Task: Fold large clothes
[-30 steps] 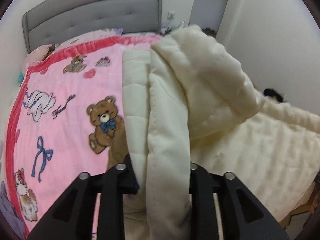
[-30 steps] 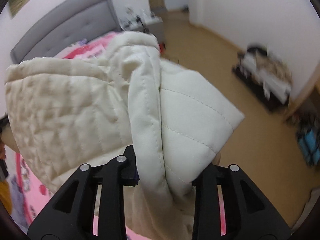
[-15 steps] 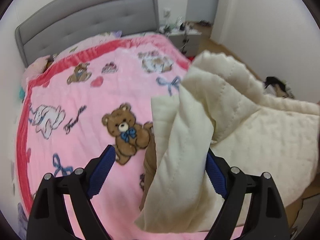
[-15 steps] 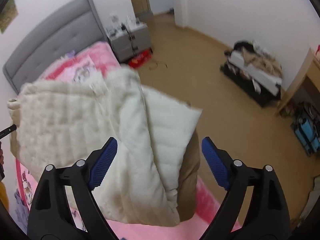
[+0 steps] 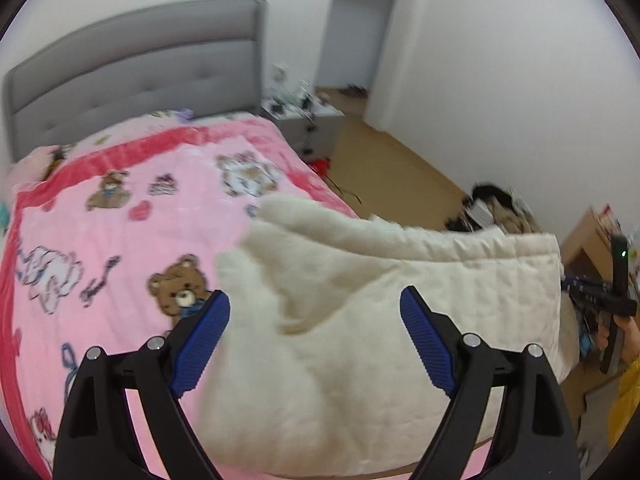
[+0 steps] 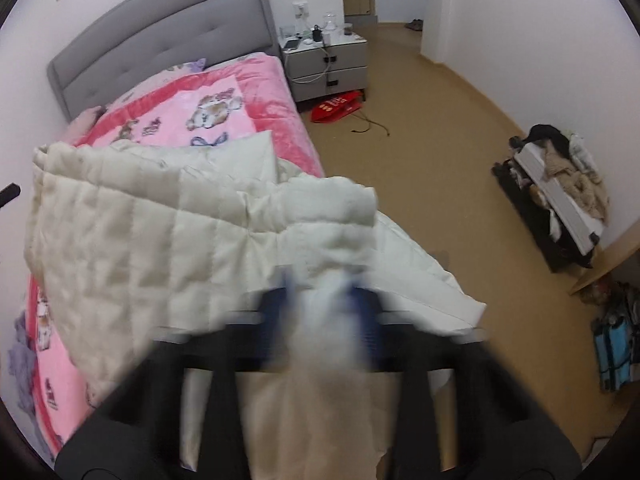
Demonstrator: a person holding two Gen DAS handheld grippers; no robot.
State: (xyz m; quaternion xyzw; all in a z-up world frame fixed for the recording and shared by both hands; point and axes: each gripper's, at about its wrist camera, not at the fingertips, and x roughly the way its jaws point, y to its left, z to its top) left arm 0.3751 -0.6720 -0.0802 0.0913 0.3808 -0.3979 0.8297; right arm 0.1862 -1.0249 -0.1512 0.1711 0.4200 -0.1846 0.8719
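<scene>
Cream quilted coat (image 5: 380,320) lies bunched on the near part of the bed (image 5: 120,220), on the pink blanket (image 5: 132,248), its right side hanging past the mattress edge toward the floor (image 6: 440,128); in the right wrist view the coat (image 6: 140,240) looks half folded, a fleecy fold on top and a smooth panel sticking out to the right. Risks, as a guess: the overhanging part can drag the bulk off the bed if the pull goes sideways; the thick slippery fabric can slide out of a shallow pinch; pulling one handful alone can undo the fold already laid; the blanket may get snagged along with the coat. Left claw (image 5: 316,344) is spread wide, blue pads (image 5: 200,344) on either side of the coat and above it, not pressing, holding nothing. Right claw (image 6: 324,312) is blurred; its jaws have just been closing and sit nearly together, pinching a ridge of the fleecy coat fabric between the pads (image 6: 366,320). At the right edge of the left view the other hand's handle (image 5: 616,292) shows, with a hand (image 5: 628,336) on it. Nightstand (image 6: 328,64) and headboard (image 6: 160,32) are well apart from the coat.
</scene>
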